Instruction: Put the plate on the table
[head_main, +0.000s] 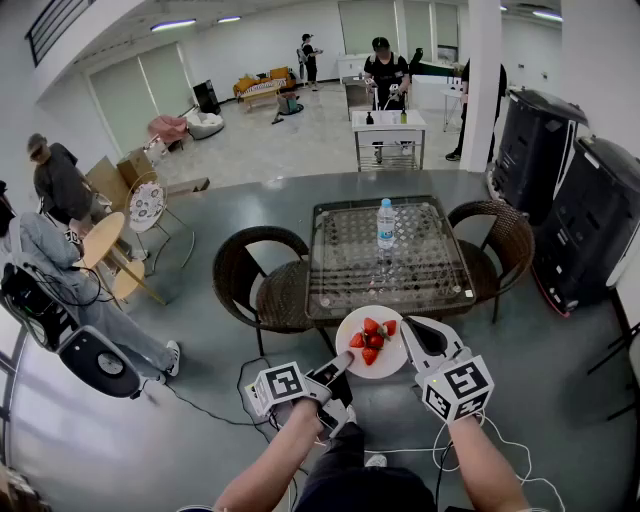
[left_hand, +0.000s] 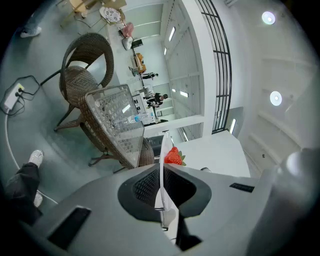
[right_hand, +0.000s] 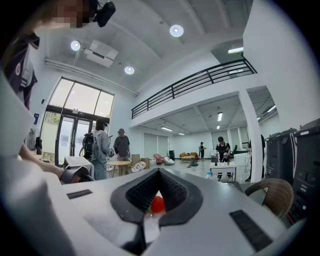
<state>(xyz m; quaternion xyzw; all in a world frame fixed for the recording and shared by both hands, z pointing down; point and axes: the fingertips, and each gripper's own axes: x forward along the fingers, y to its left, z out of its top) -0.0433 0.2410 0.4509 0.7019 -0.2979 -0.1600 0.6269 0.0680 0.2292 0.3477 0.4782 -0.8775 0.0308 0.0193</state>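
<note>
**A:** Plate status?

**B:** The plate was up in the air between my 2 grippers, at the near edge of the glass table. It wasn't set down yet. Strawberries sat piled in the middle of it.

**A:** Grips?

**B:** My left gripper was clamped on the near-left rim, with the jaws almost together and just the thin rim between them. Its own view showed the plate edge-on. My right gripper pinched the right rim the same way, and 1 strawberry showed just past its jaws.

**A:** Anything on the table?

**B:** 1 water bottle stood toward the far side, well apart from the plate. The near part looked free. There were 2 wicker chairs, 1 on the left and 1 on the right.

**A:** What could go wrong?

**B:** Tilt, mostly, I'd say. I only had 2 thin rim pinches, so if my hands travelled at uneven heights the plate could tip and the strawberries could roll off. Pulling my hands apart could slip a rim out of the jaws. Carrying it too low could knock the plate's underside on the table's near edge. Letting go with the plate overhanging that edge could dump it on the floor. The top was glass, so a hard landing could bounce the fruit.
</note>
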